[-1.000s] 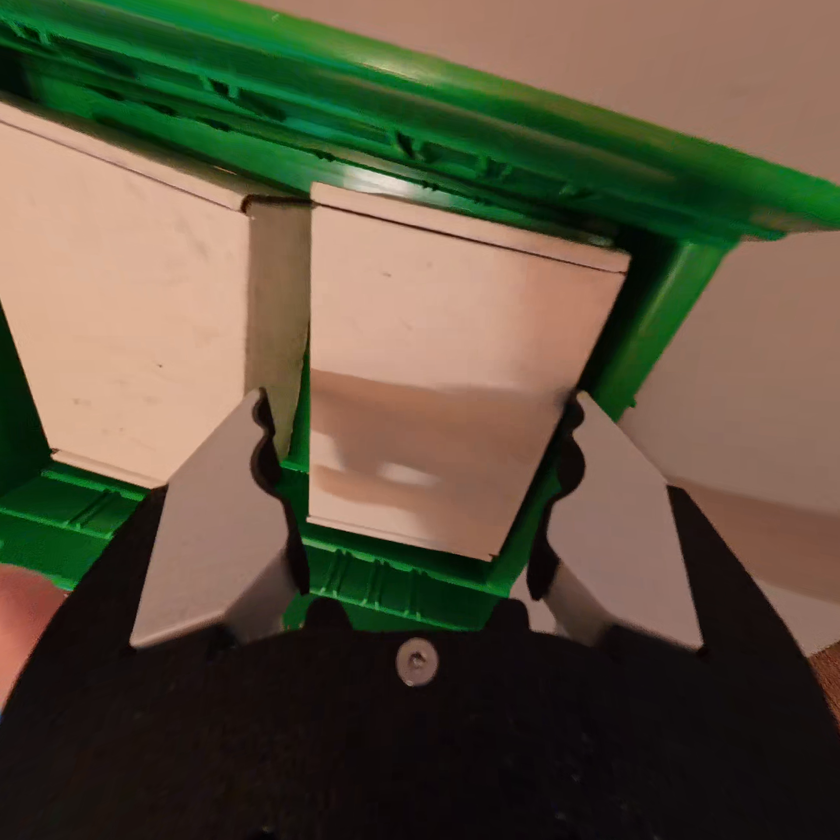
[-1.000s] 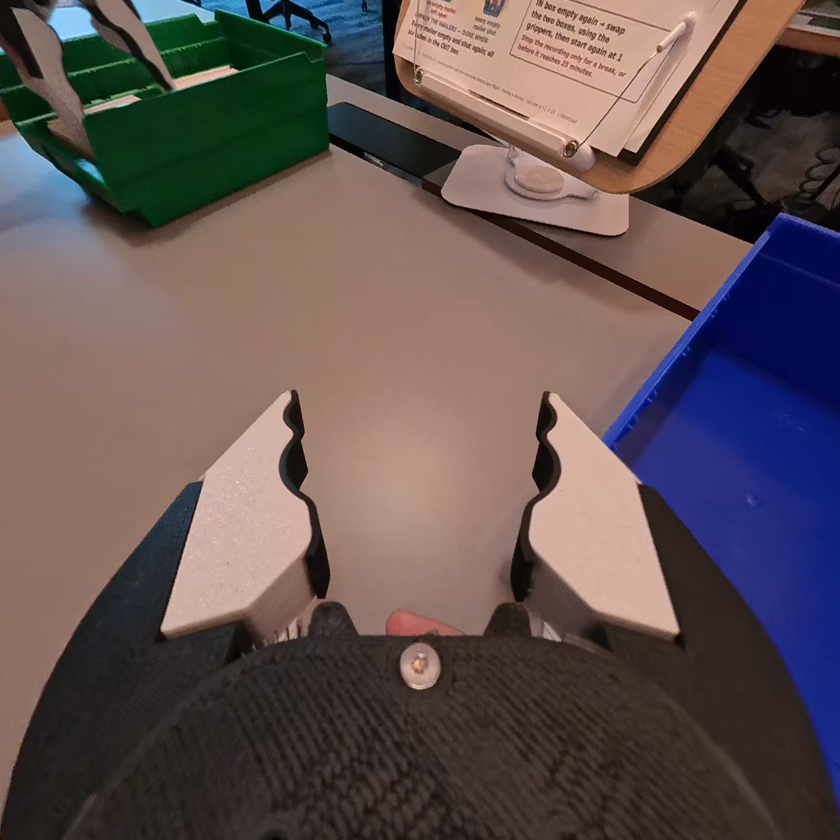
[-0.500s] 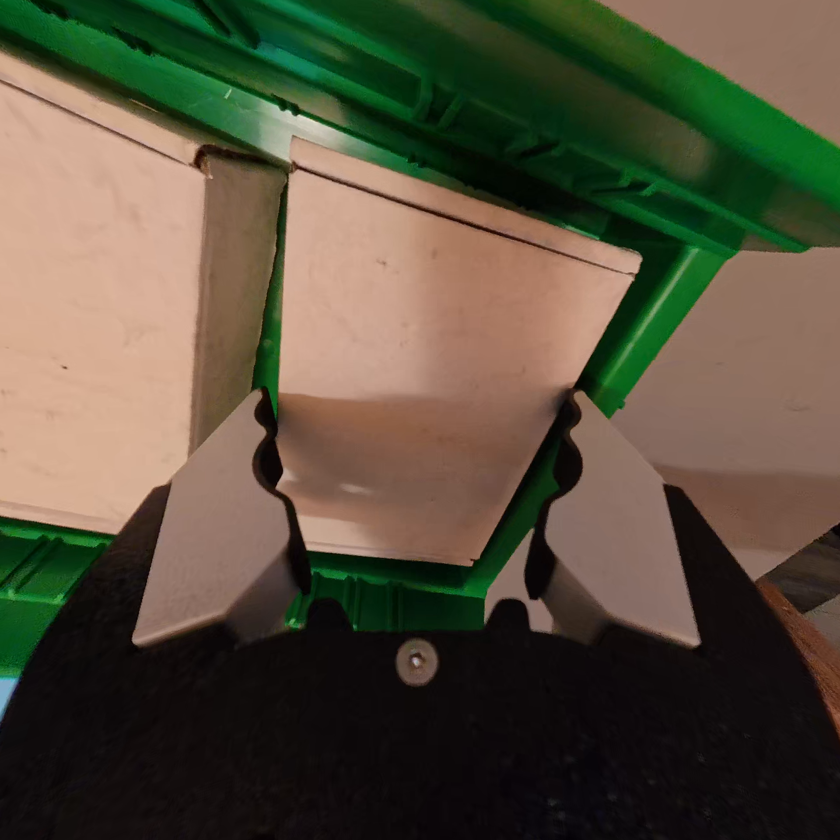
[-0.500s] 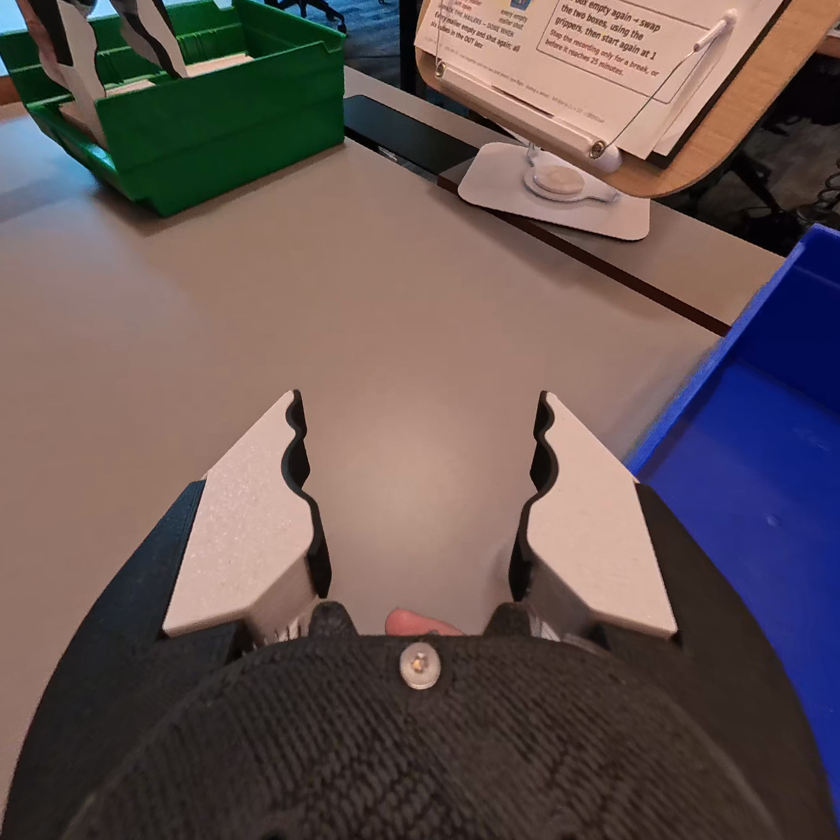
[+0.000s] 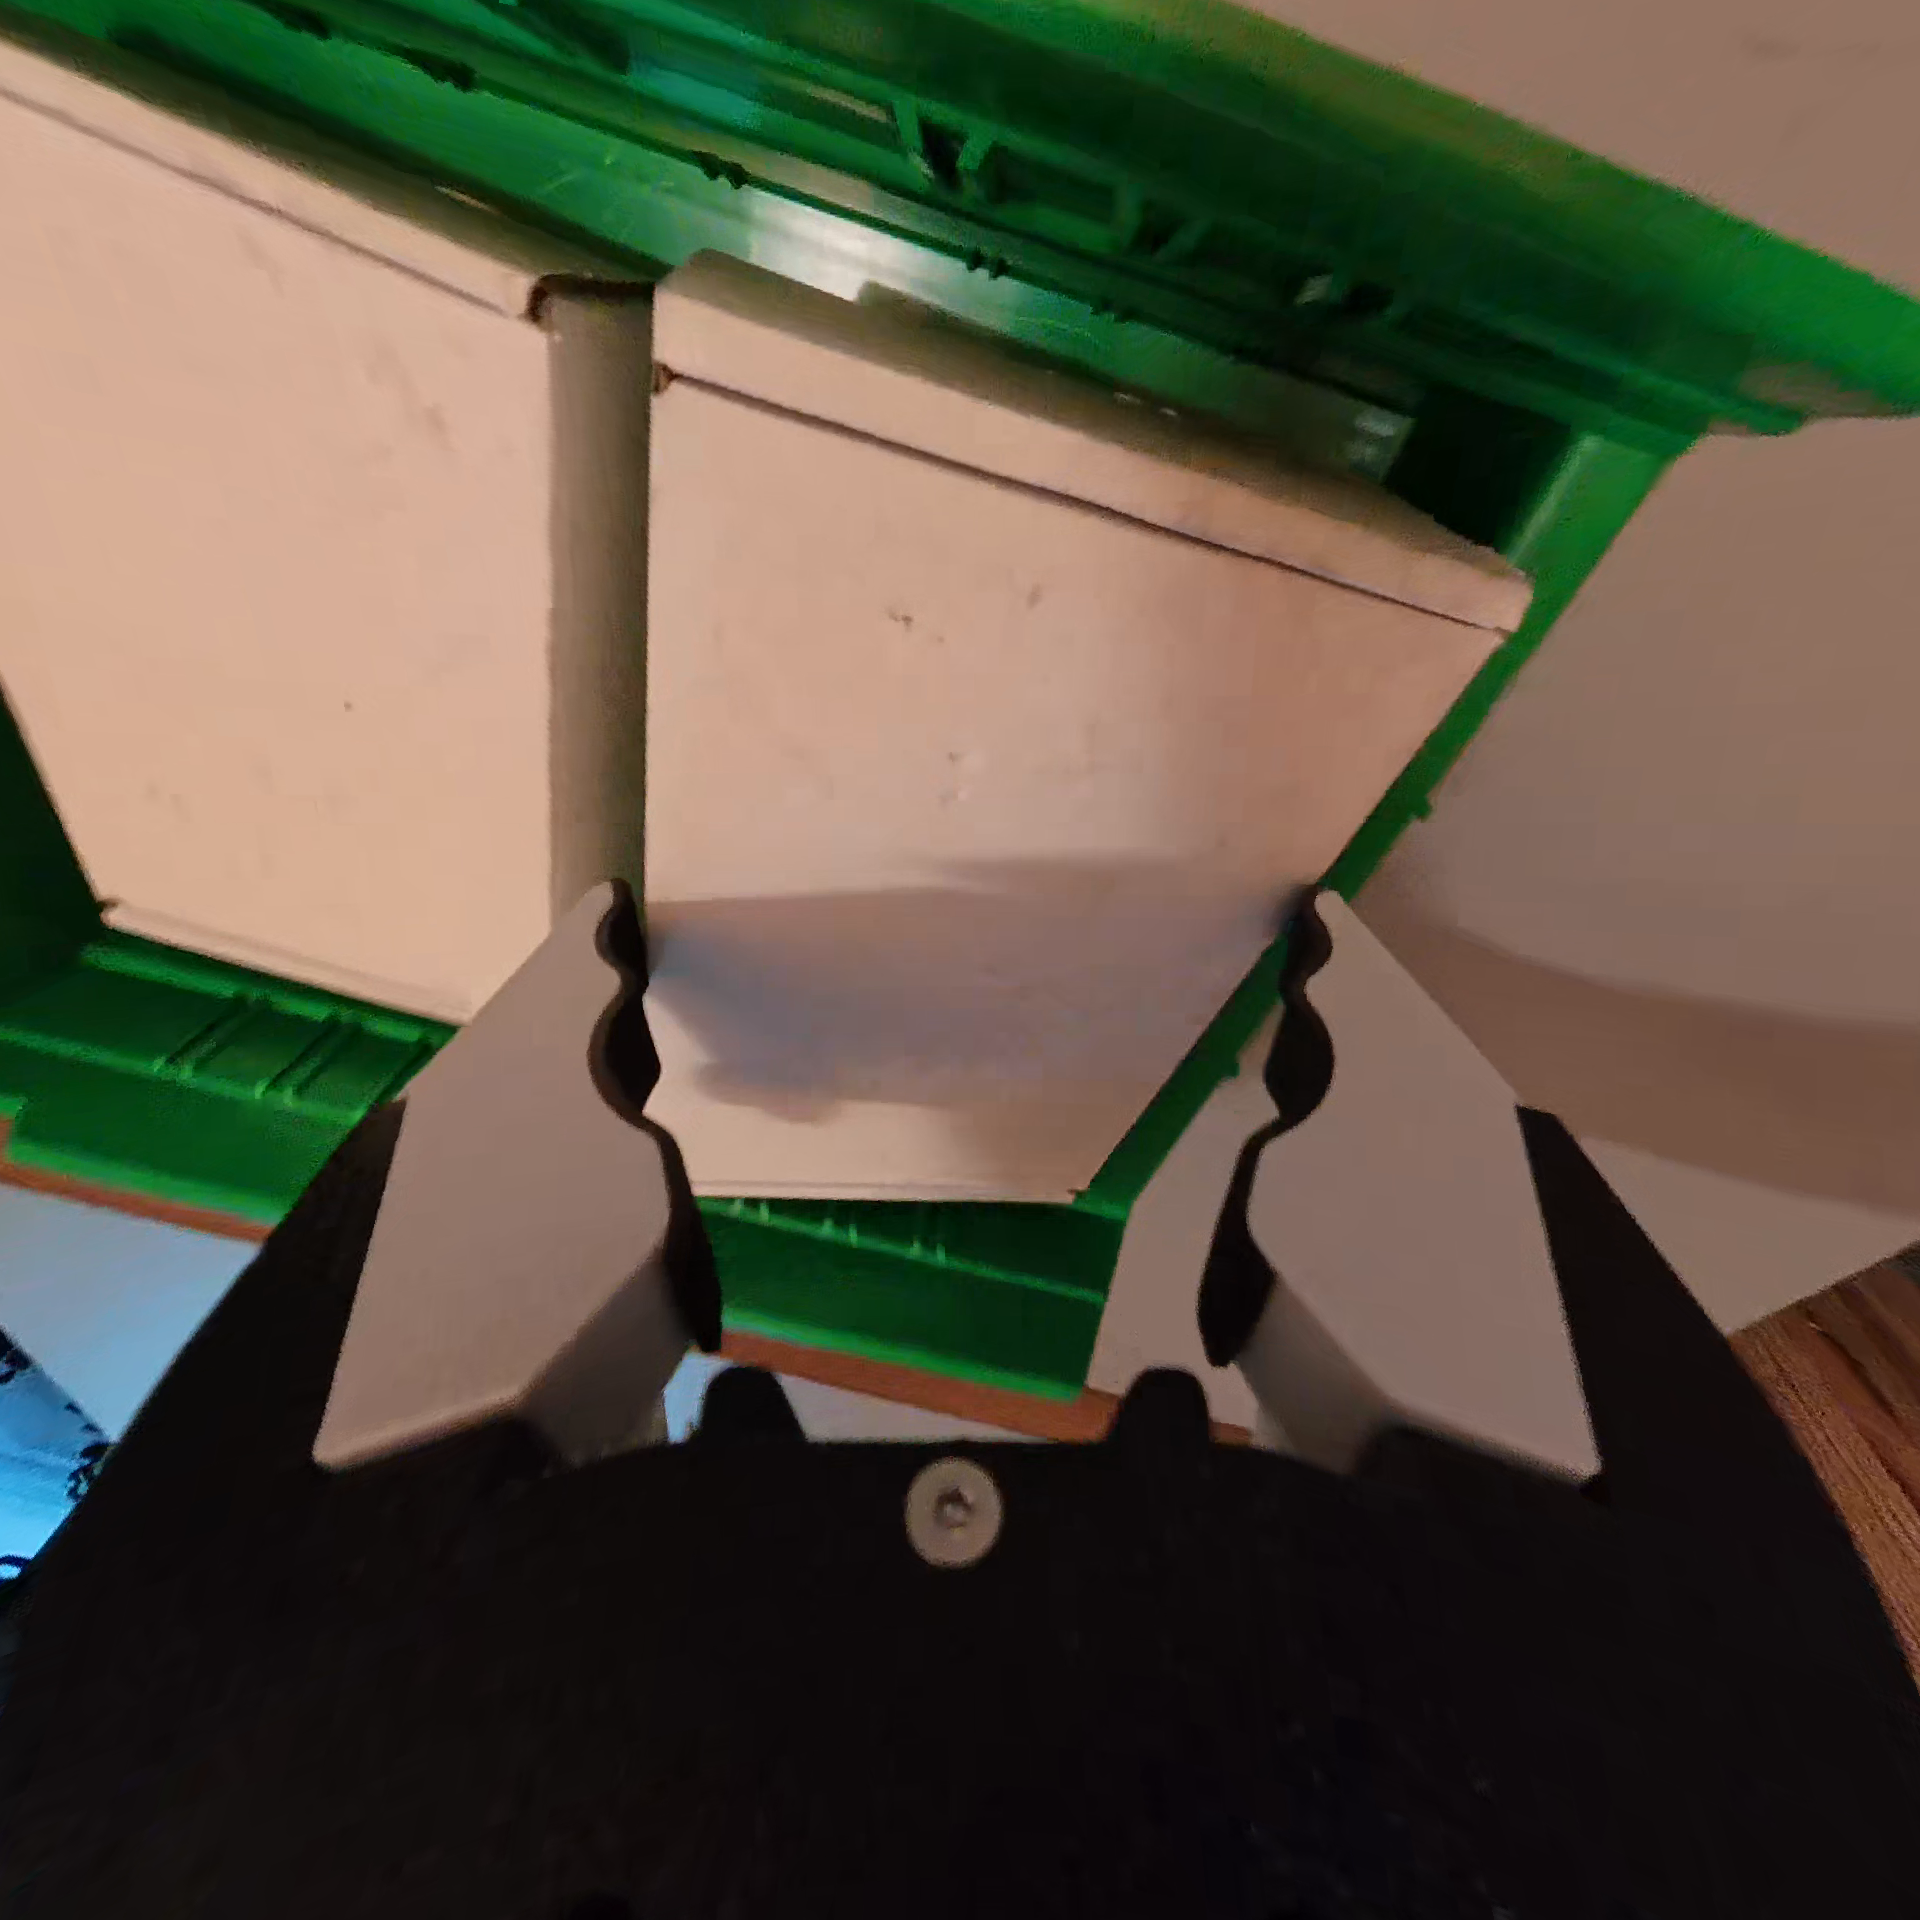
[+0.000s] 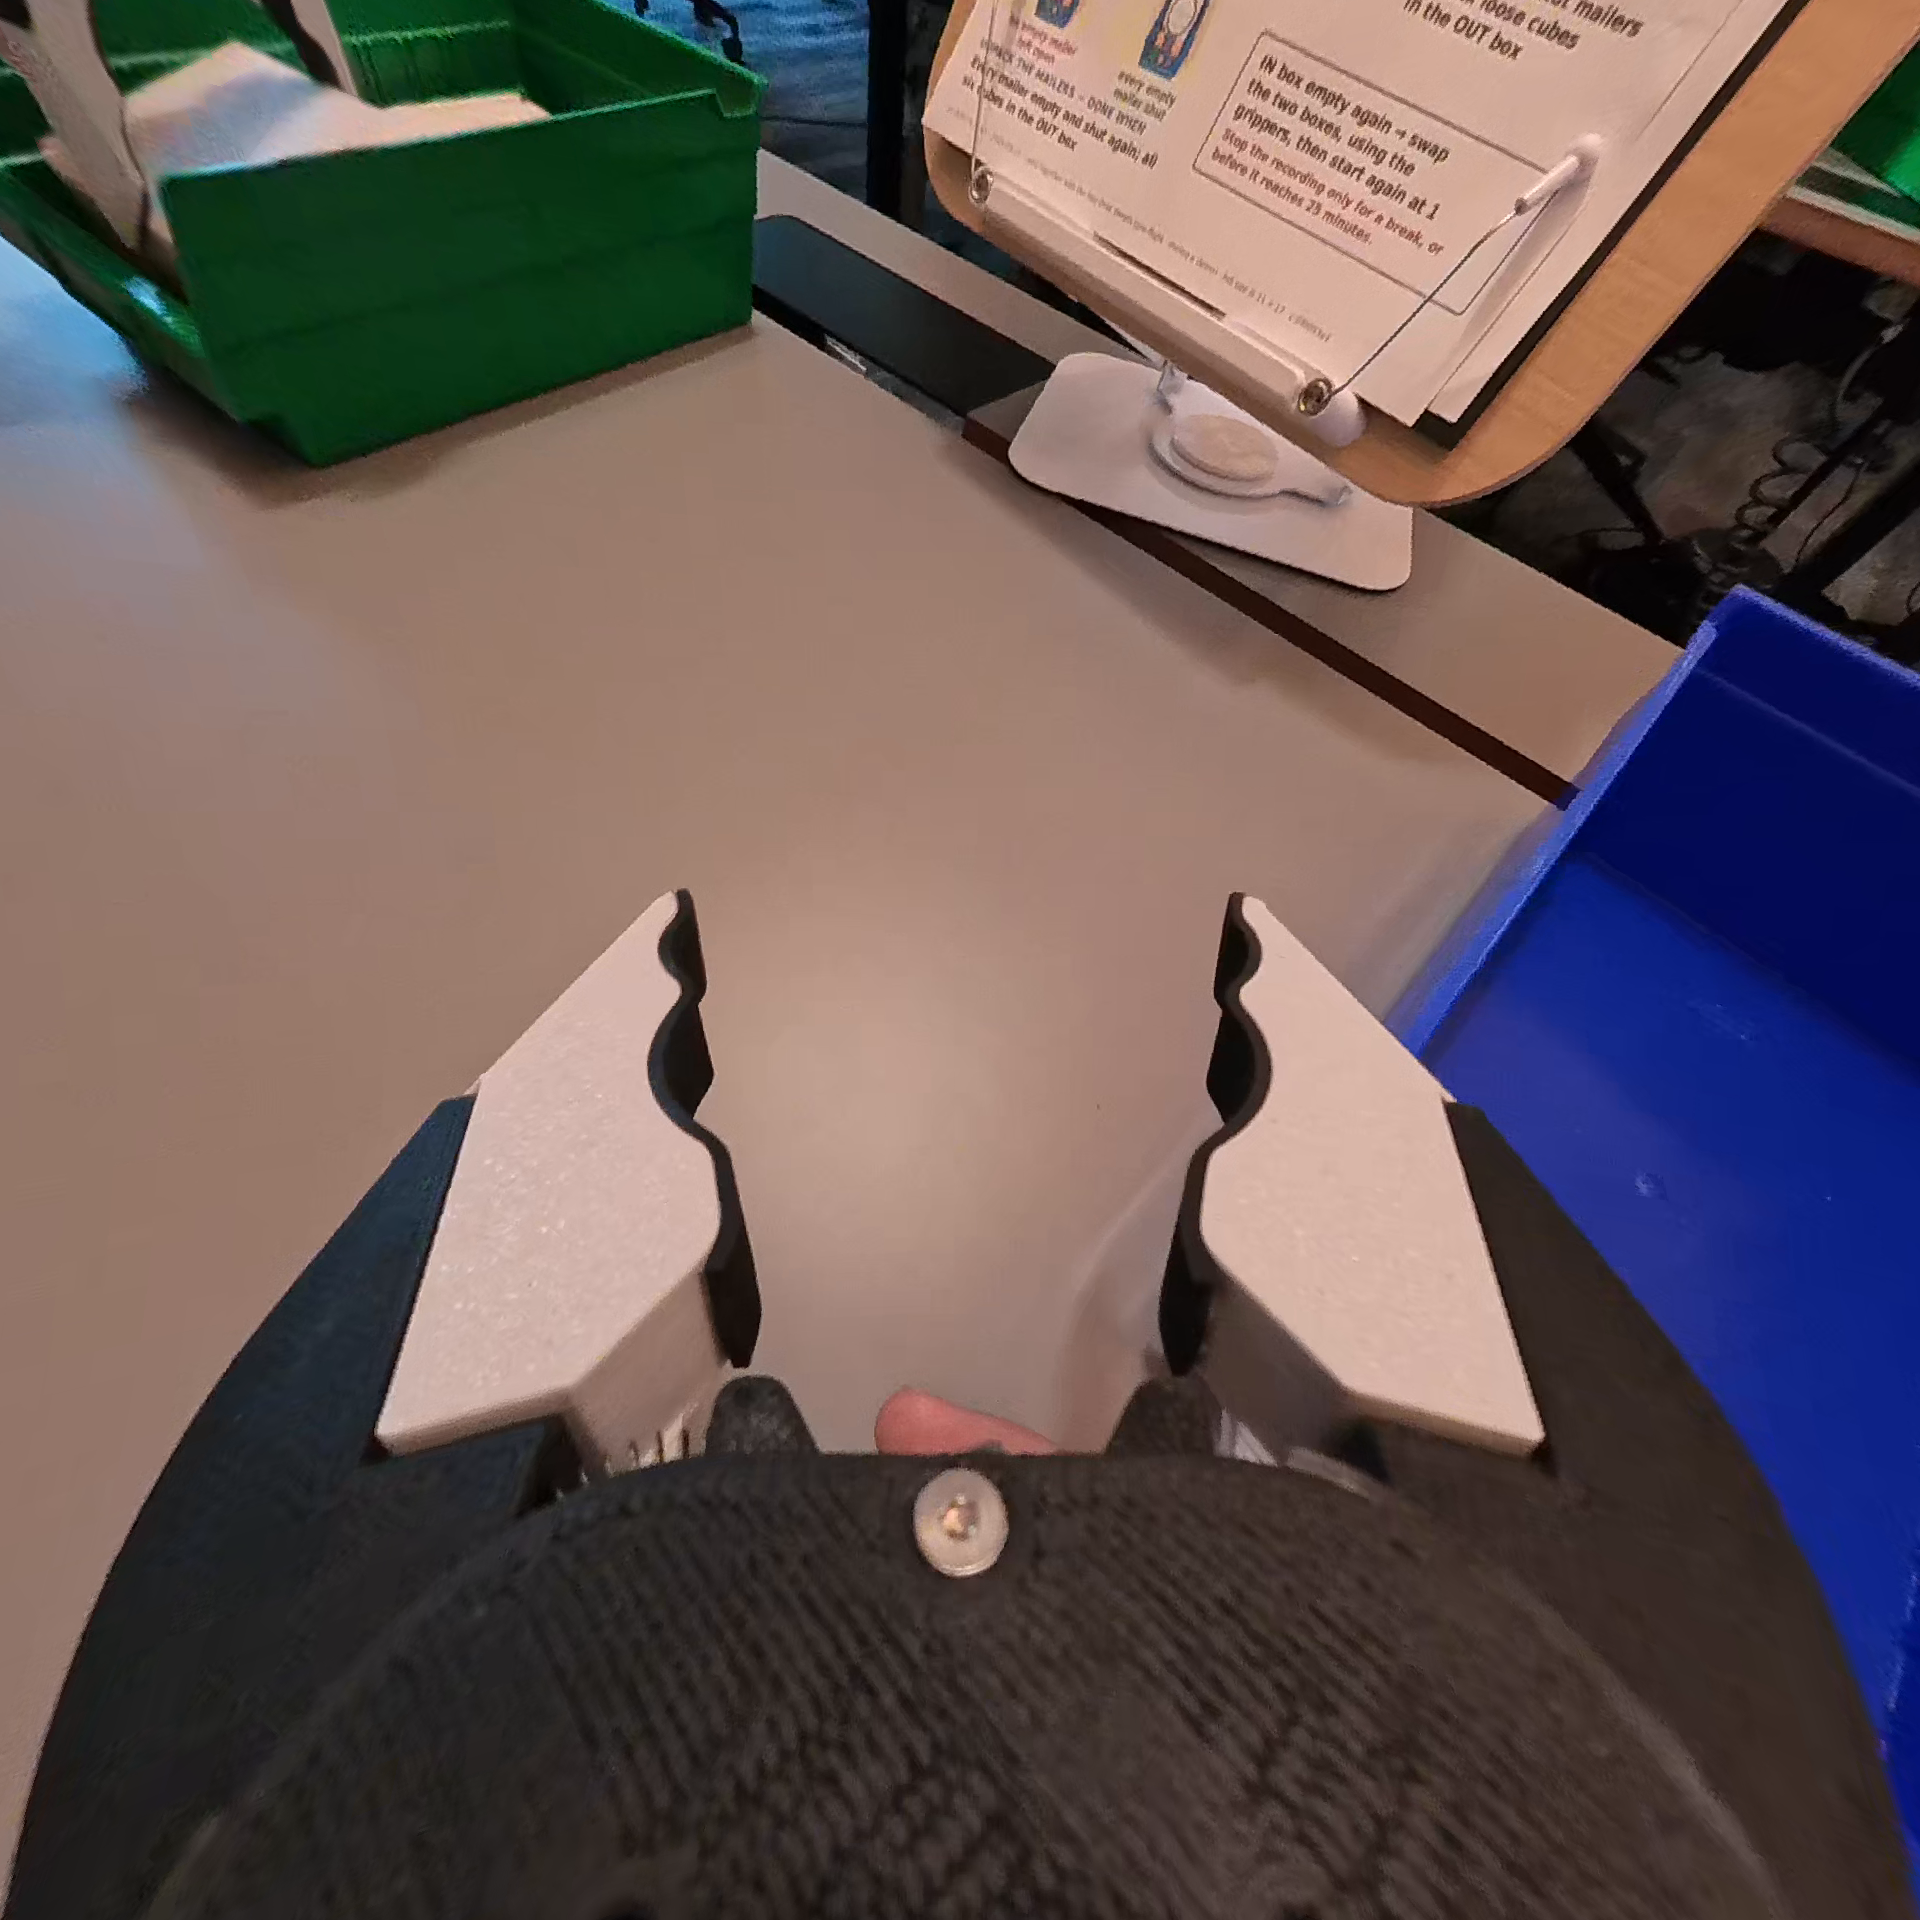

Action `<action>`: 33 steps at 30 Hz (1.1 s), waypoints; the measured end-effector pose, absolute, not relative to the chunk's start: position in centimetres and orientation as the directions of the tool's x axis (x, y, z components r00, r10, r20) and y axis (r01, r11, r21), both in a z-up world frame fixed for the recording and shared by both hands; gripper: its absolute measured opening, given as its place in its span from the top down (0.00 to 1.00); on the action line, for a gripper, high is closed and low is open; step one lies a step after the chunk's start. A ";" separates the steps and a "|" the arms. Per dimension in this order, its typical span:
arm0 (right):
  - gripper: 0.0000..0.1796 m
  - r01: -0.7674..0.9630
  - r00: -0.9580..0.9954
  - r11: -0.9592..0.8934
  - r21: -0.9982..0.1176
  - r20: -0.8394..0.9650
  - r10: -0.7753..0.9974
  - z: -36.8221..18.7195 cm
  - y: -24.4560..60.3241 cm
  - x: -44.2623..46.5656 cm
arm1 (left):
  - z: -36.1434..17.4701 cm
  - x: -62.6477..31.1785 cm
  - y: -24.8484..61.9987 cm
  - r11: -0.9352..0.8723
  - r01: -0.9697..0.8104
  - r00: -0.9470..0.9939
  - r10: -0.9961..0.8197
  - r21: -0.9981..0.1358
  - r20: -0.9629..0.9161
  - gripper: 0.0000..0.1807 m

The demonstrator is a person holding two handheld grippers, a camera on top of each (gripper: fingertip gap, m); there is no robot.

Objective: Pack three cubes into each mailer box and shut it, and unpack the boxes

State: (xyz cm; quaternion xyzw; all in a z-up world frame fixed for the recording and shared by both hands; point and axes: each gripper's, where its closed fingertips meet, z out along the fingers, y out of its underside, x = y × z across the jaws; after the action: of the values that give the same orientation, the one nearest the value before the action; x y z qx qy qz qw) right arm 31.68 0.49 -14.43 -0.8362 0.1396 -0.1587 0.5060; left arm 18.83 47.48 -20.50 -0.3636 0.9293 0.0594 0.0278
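Note:
Two shut white mailer boxes lie side by side in a green bin (image 5: pixel 883 1278). My left gripper (image 5: pixel 961 925) straddles the right mailer box (image 5: pixel 987 727), with both fingertips pressed against its side edges, and holds it tilted up off the bin floor. The left mailer box (image 5: pixel 281 623) lies flat beside it. In the right wrist view the green bin (image 6: pixel 468 260) stands at the far left with the held mailer (image 6: pixel 239 114) raised above its rim. My right gripper (image 6: pixel 956 914) is open and empty, low over the grey table (image 6: pixel 623 727). No cubes show.
A blue bin (image 6: pixel 1714 1039) stands close on the right of my right gripper; the part of its inside that shows is bare. A wooden stand with a printed sheet (image 6: pixel 1351 208) sits on a white base at the table's far edge. The table's wooden near edge (image 5: pixel 1849 1382) shows beside the green bin.
My left gripper's fingers have closed a little onto the right mailer, which has risen and tilted in the bin. My right gripper has moved forward over the table, still open.

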 end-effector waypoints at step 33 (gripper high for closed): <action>0.46 -0.031 0.921 -0.463 -0.886 0.155 -0.358 -14.7 1.1 31.2 | -22.5 21.0 50.8 0.811 -0.537 -0.719 -0.297 0.232 -0.629 0.25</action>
State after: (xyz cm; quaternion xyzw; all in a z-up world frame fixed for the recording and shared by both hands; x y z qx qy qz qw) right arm 31.21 1.10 -14.71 -0.8399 0.1156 -0.1618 0.5050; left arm 20.99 50.80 -22.50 -0.2304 0.9045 0.2034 0.2956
